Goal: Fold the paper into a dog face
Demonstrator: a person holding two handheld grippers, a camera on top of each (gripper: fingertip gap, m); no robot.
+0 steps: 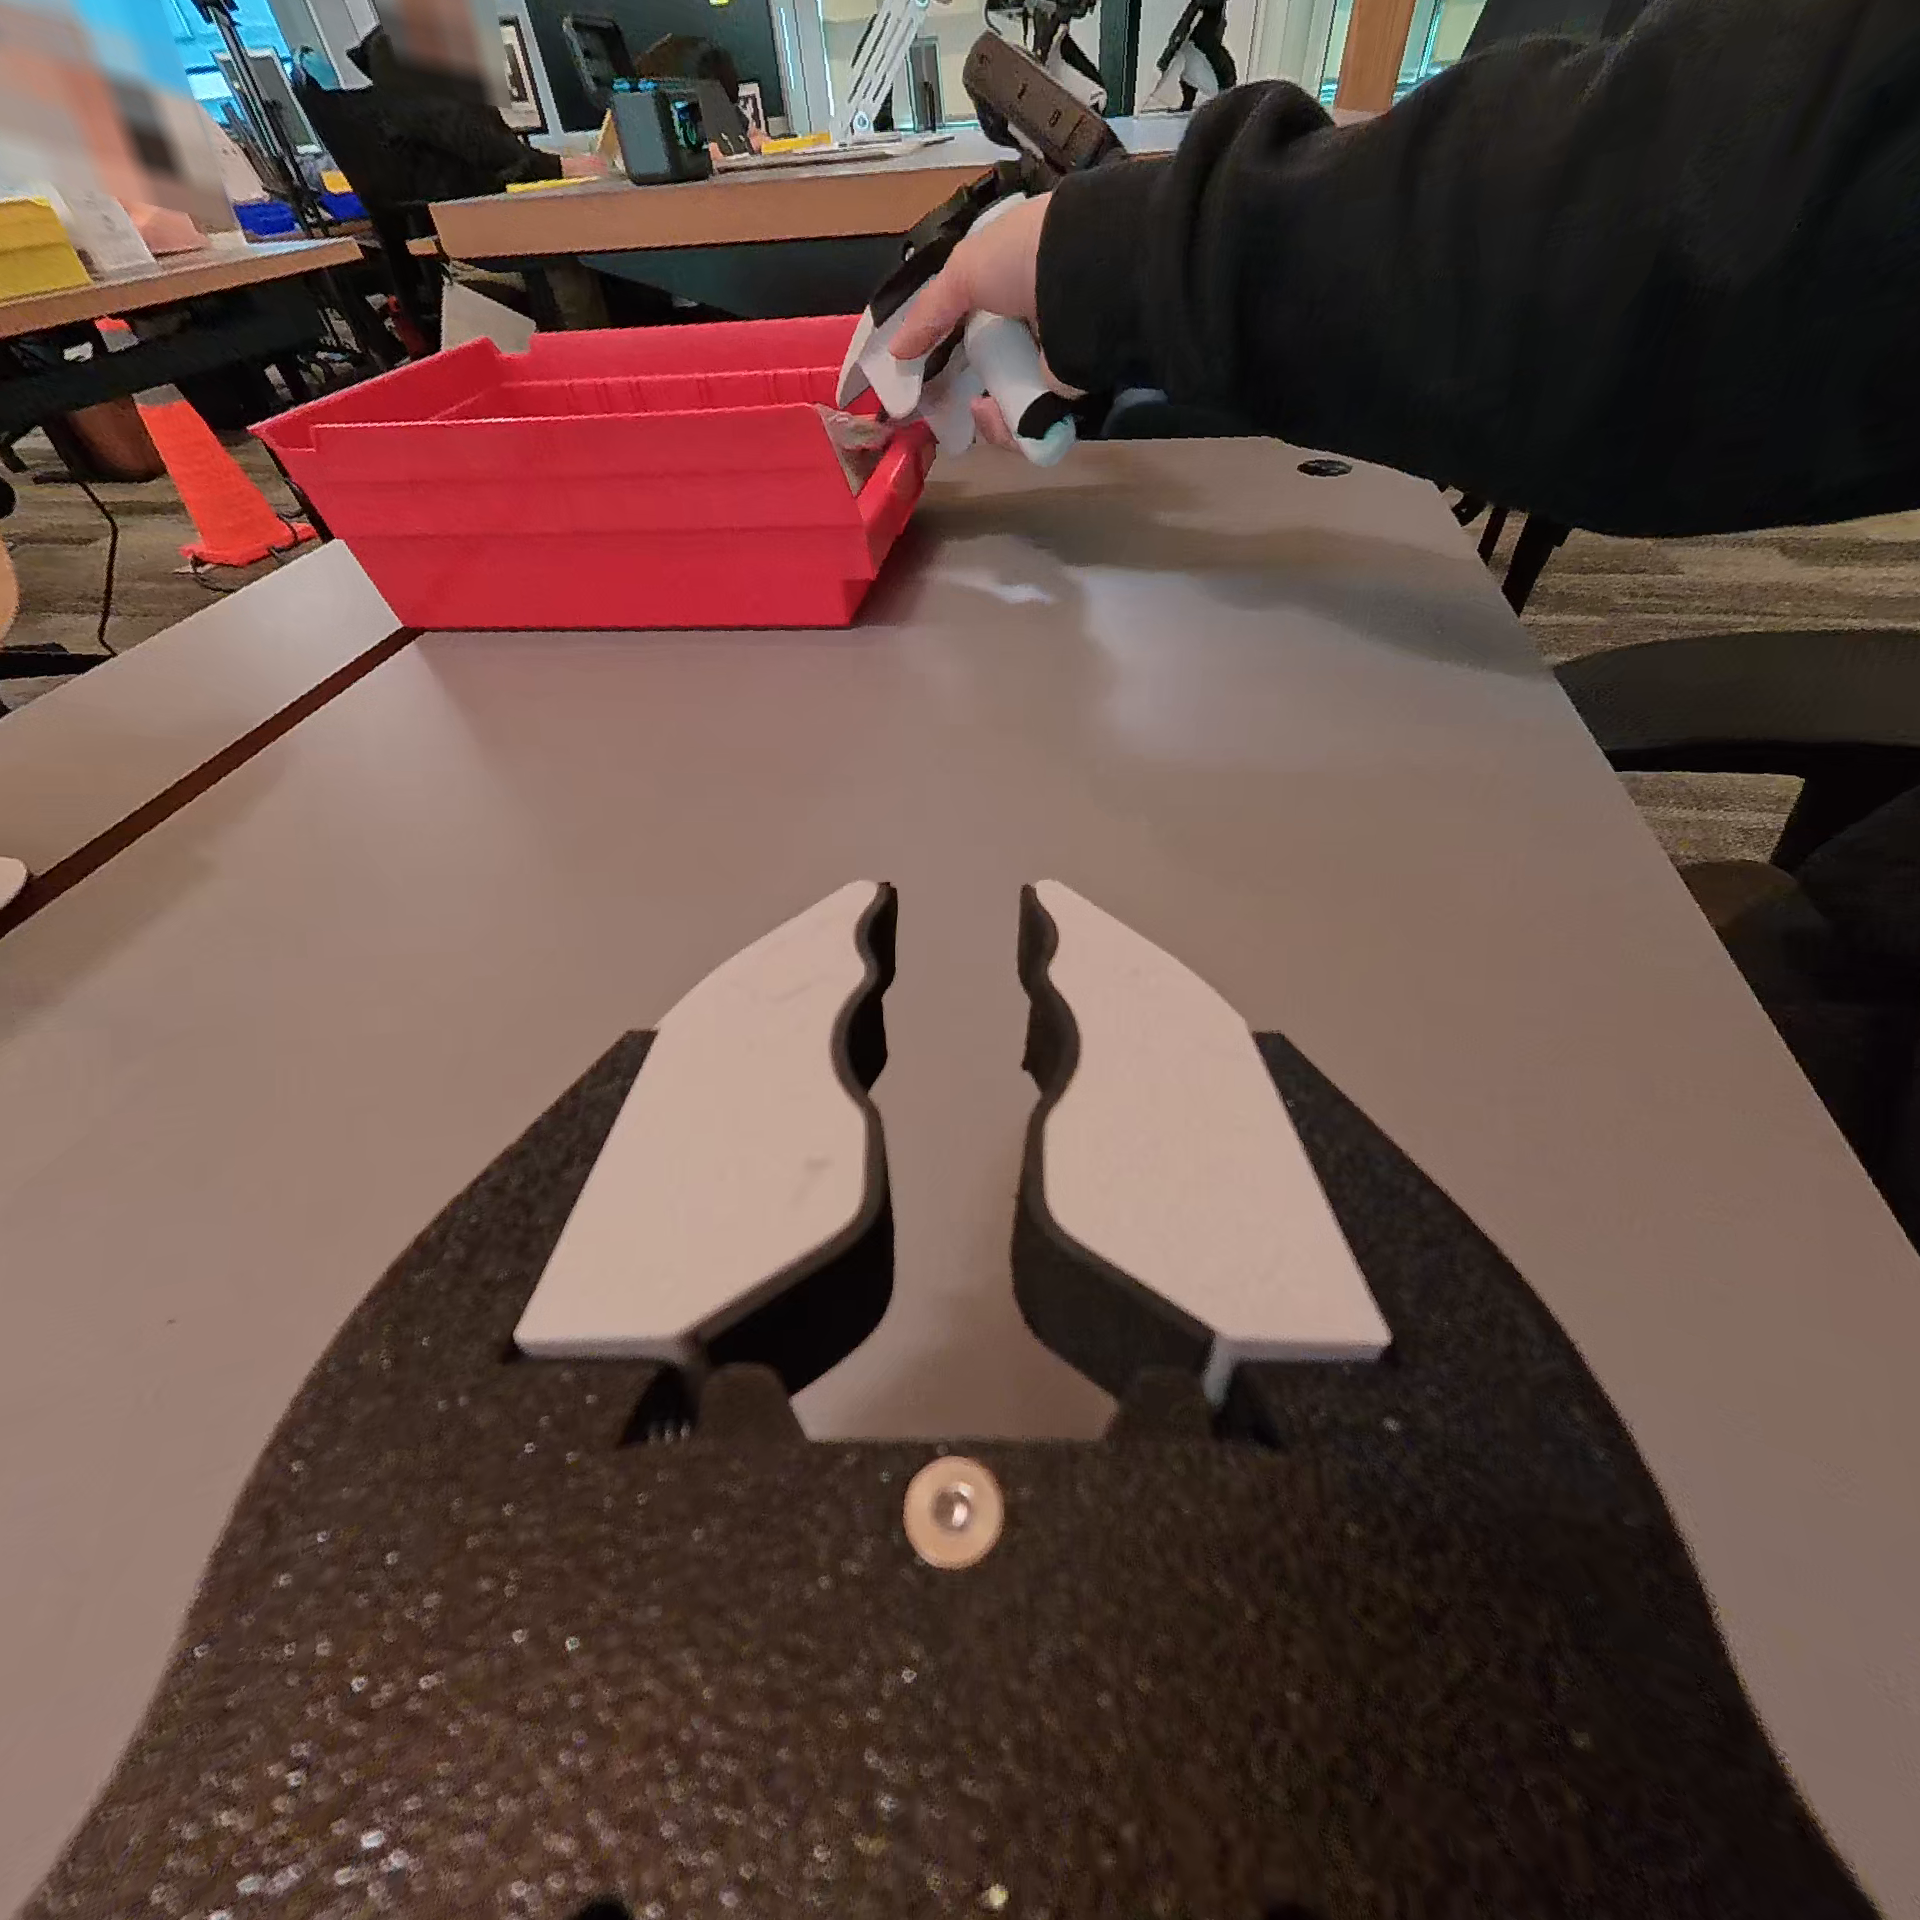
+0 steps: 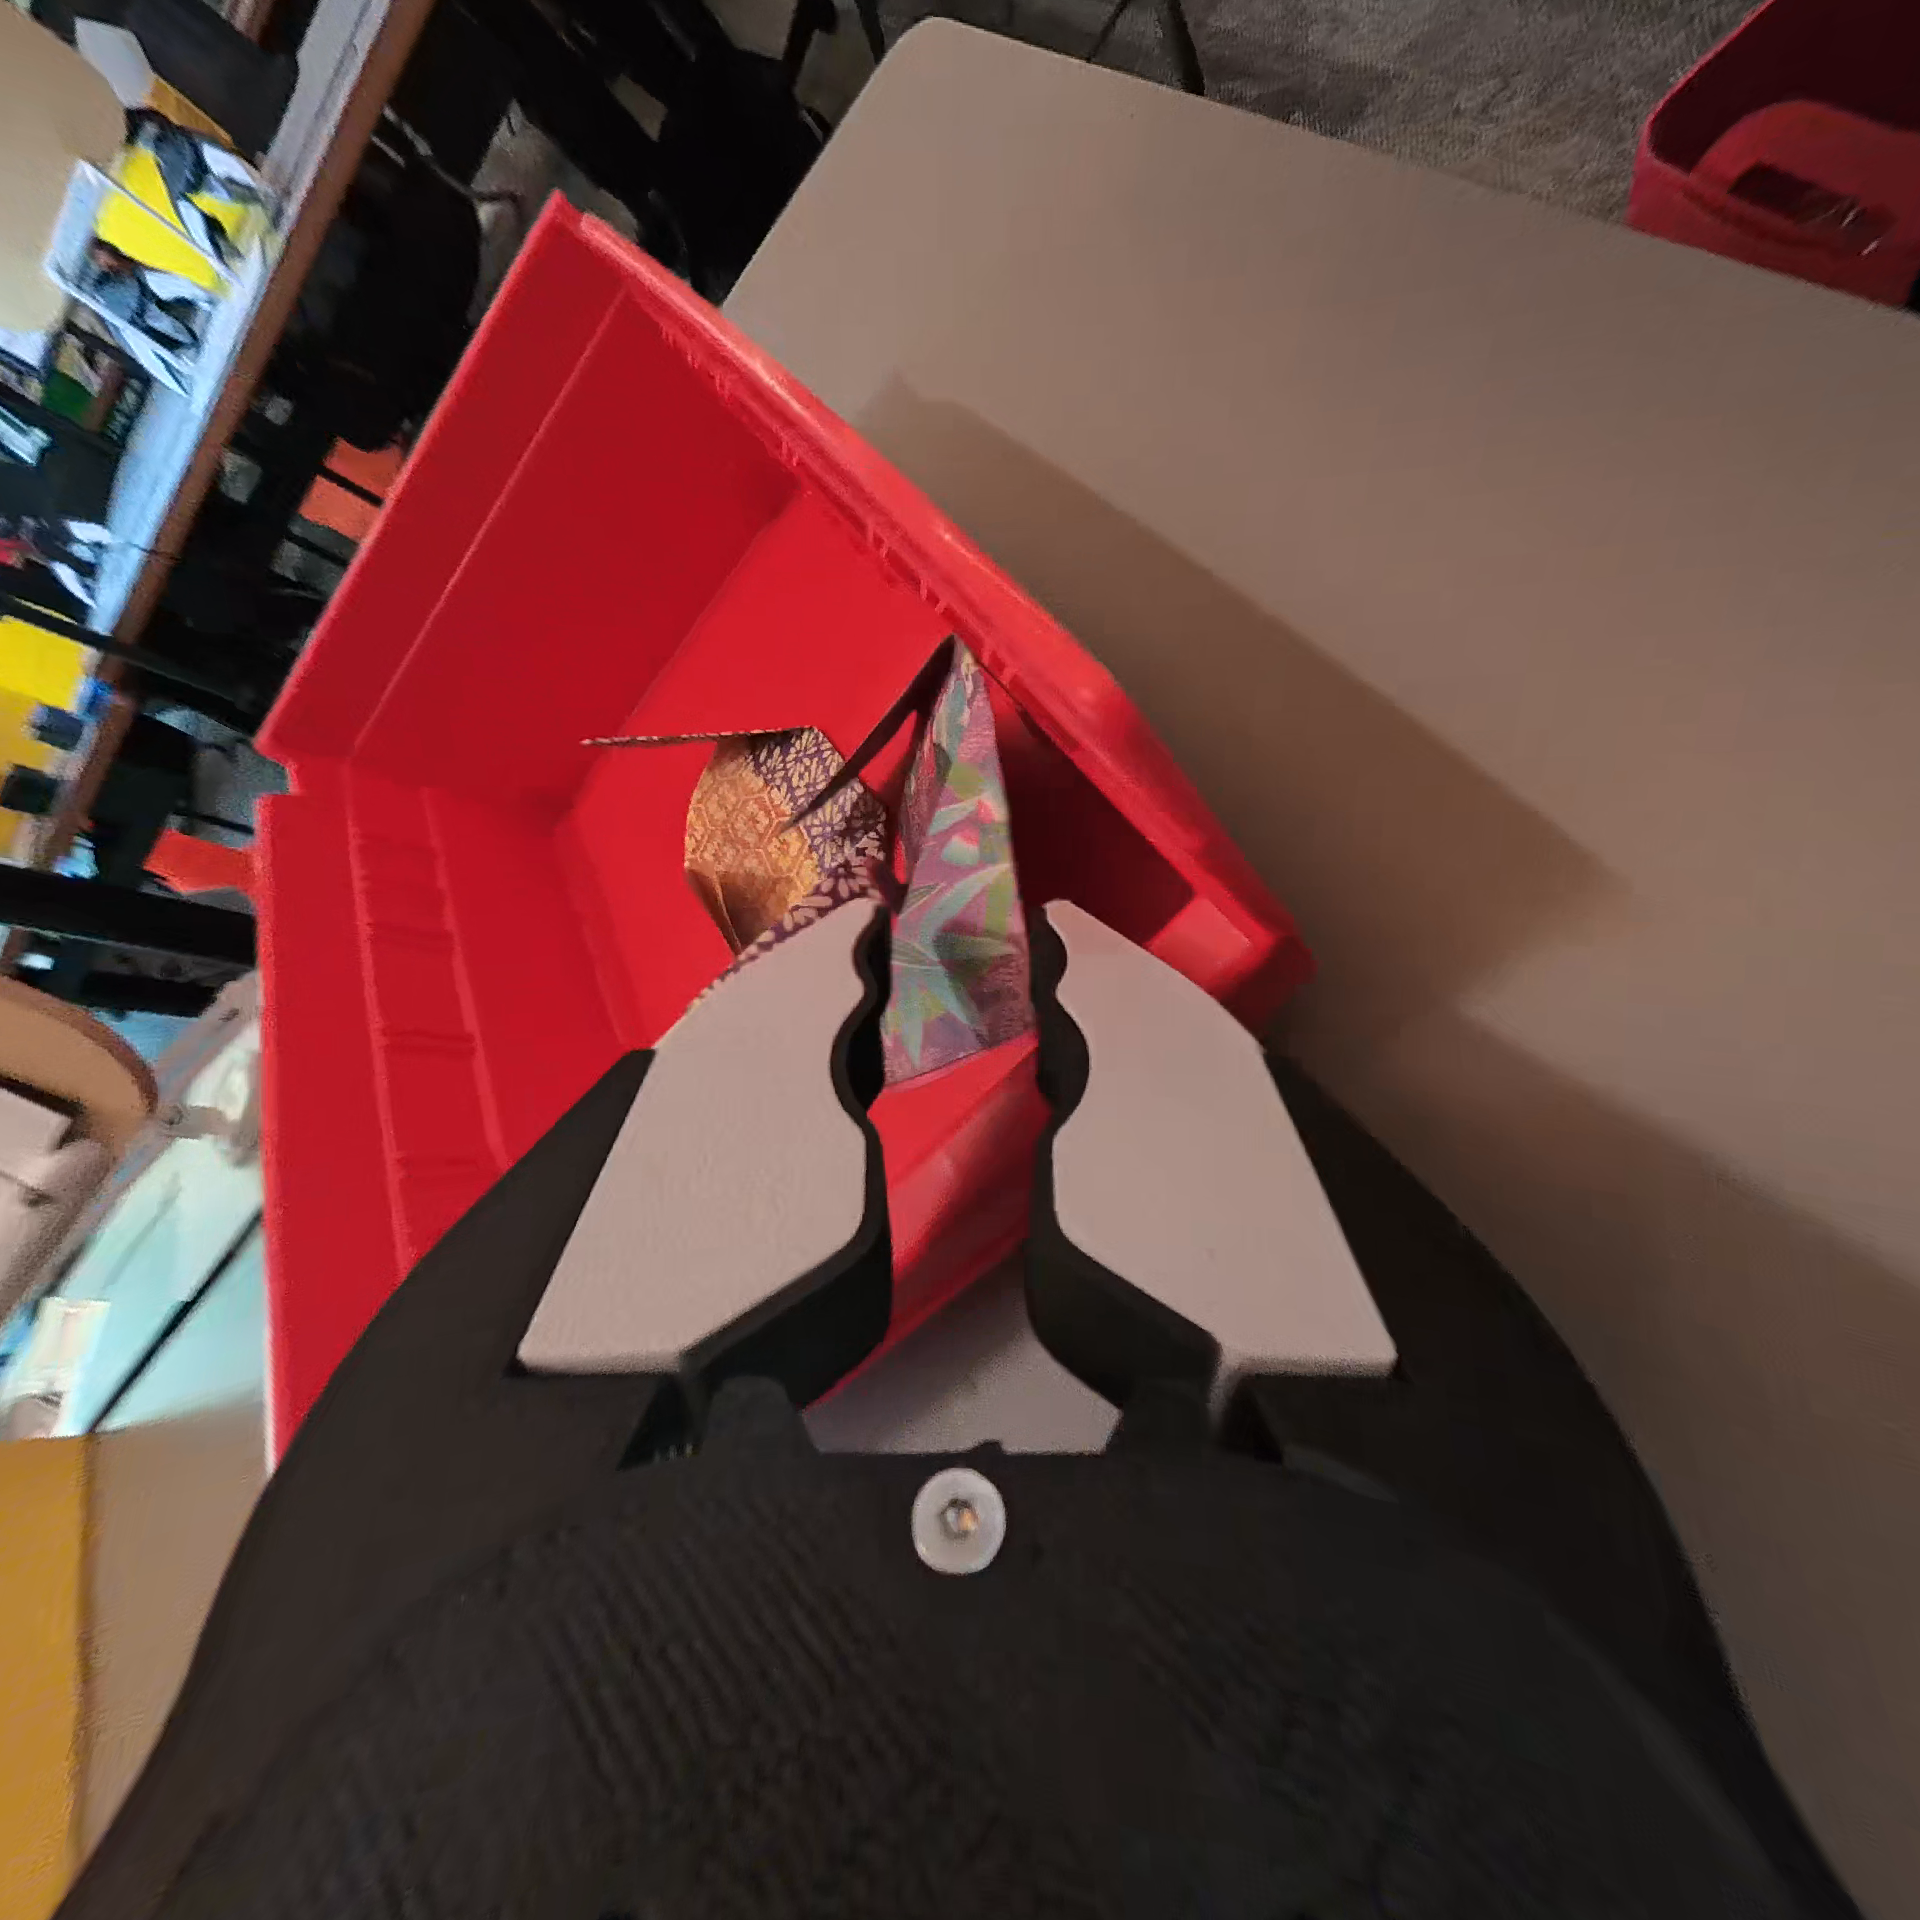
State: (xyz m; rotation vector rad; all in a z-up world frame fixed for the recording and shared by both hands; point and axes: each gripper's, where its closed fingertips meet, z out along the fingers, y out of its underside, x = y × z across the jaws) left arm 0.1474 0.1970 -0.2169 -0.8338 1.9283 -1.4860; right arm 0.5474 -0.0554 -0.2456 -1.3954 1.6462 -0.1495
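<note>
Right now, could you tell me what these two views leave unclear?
- Purple leaf-patterned folded paper: right wrist view, its lower edge is hidden behind the right gripper; contact unclear.
- Gold-and-purple patterned paper: partly covered by a finger.
- Red plastic bin: left wrist view, its wall hides the contents.

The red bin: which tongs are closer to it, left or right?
Right. The right tongs reach into the red bin, over the folded papers. The left tongs hang apart over the bare table.

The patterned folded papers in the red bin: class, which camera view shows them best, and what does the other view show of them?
The right wrist view: it looks down into the red bin, showing a purple leaf-patterned paper and a gold-and-purple paper. The left wrist view shows only a small scrap of paper over the bin's far corner.
</note>
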